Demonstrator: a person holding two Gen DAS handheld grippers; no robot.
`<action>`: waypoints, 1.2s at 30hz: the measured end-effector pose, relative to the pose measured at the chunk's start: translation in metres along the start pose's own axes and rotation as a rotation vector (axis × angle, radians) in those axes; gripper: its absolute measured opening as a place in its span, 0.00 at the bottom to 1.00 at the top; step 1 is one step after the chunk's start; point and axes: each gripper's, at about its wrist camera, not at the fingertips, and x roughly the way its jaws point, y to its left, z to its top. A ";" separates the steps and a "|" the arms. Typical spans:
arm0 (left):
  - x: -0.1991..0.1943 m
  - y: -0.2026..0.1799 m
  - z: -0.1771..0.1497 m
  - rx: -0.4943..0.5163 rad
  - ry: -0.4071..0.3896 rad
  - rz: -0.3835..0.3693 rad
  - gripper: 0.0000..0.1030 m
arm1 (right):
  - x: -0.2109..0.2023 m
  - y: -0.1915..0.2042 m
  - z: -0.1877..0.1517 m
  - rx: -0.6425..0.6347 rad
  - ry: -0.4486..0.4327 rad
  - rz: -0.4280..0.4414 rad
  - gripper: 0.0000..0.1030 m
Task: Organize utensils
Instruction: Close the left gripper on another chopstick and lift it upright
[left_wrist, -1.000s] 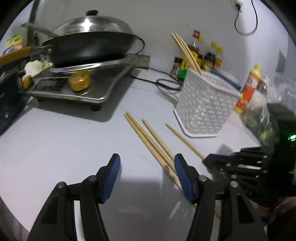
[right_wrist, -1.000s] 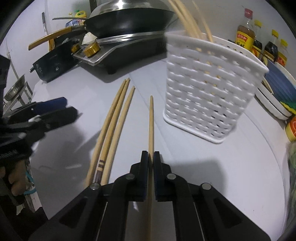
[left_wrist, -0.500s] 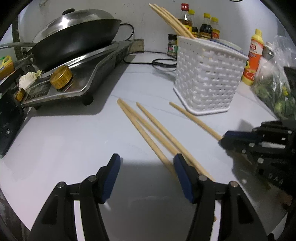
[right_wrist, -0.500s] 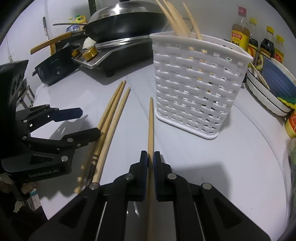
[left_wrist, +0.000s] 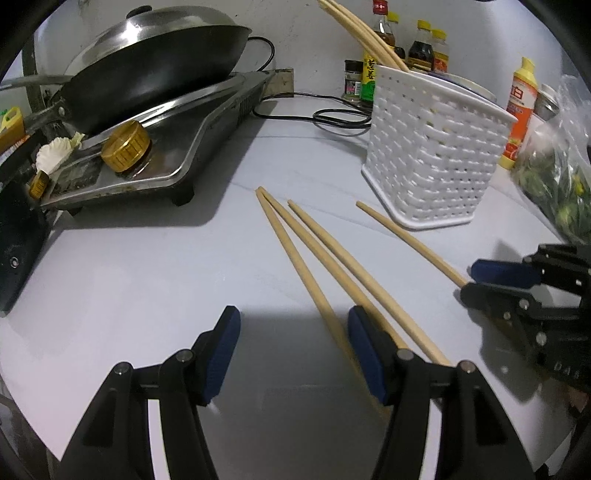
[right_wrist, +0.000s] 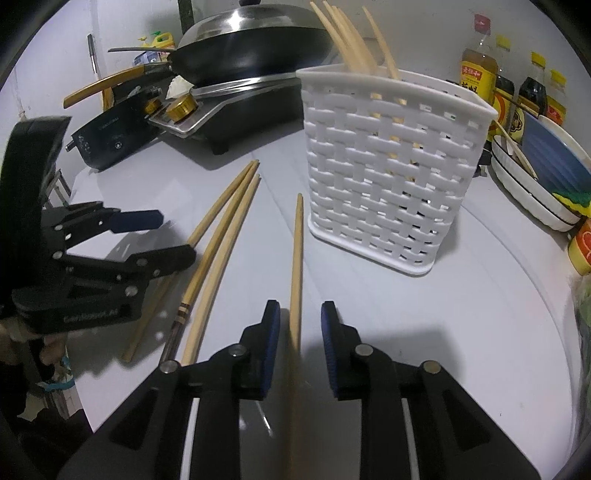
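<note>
**Where things lie on my counter**

My basket (right_wrist: 391, 177) stands toward the counter's (right_wrist: 461, 295) back, chopsticks in it. The stove (right_wrist: 236, 107) sits behind-left. One chopstick (right_wrist: 296, 258) lies before the basket; three chopsticks (right_wrist: 218, 243) lie left of it.

1. Both views are evenly lit from above; the white counter (left_wrist: 155, 266) reads bright.
2. Glare is seen on the pan lid (left_wrist: 173, 16).
3. Soft dark shadows are cast beneath the stove (left_wrist: 184, 122) and each gripper.
4. Strong fisheye bending and black vignetted corners are present.
5. The near chopstick (right_wrist: 295, 258) end is blurred.
</note>
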 end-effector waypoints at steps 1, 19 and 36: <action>0.001 0.000 0.002 -0.005 0.001 -0.006 0.59 | 0.000 0.000 0.001 -0.002 0.000 0.002 0.20; 0.003 0.010 0.006 0.036 -0.004 -0.090 0.05 | 0.017 0.020 0.017 -0.093 0.013 -0.010 0.11; -0.054 0.036 -0.013 -0.103 -0.125 -0.149 0.06 | -0.018 0.013 0.018 -0.020 -0.069 0.073 0.05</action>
